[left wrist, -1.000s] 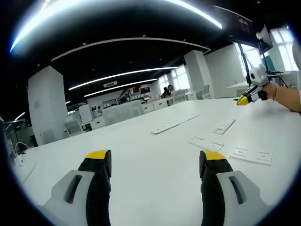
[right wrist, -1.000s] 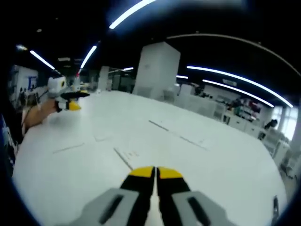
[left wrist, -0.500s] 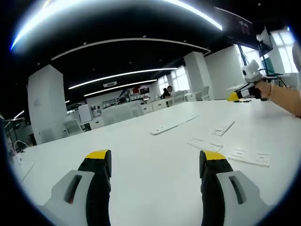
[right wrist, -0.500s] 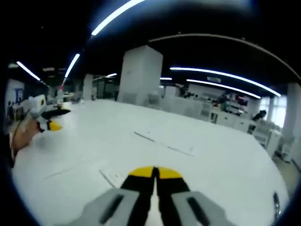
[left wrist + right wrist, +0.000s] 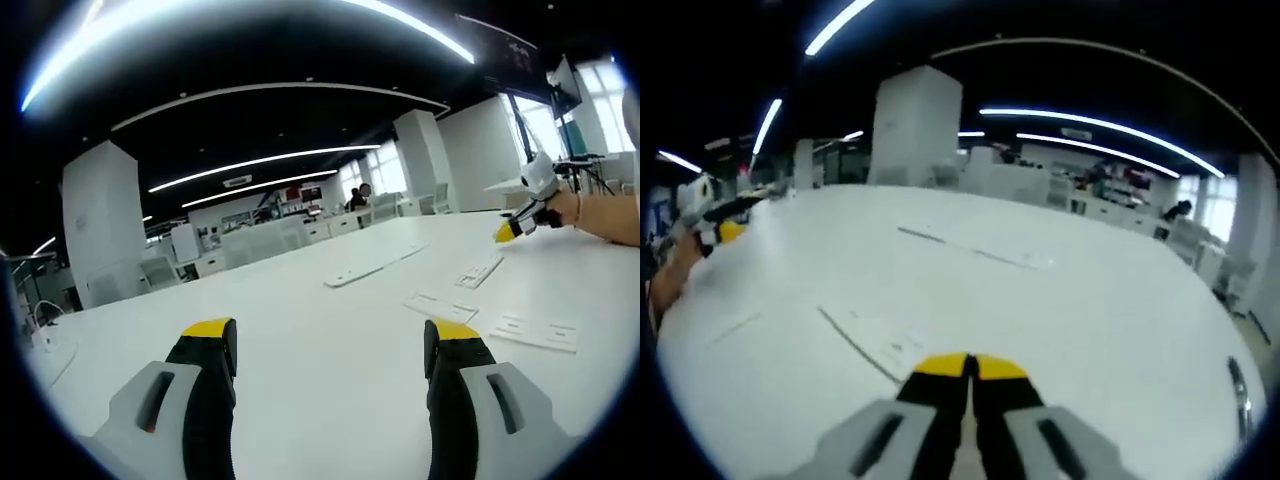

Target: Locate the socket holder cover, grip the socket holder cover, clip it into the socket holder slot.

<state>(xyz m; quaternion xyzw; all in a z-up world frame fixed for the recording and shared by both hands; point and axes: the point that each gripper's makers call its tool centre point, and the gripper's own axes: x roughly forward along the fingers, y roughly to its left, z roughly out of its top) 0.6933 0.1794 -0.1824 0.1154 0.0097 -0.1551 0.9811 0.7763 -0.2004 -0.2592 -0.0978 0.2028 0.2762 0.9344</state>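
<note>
The left tool (image 5: 330, 345) hovers over the white tabletop (image 5: 300, 330) with its jaws spread wide, and the flat white socket holder cover (image 5: 438, 306) lies ahead of its right jaw. The right tool (image 5: 968, 366) has its jaws pressed together with nothing between them, a flat white plate (image 5: 880, 335) lying just ahead and left of its tips.
</note>
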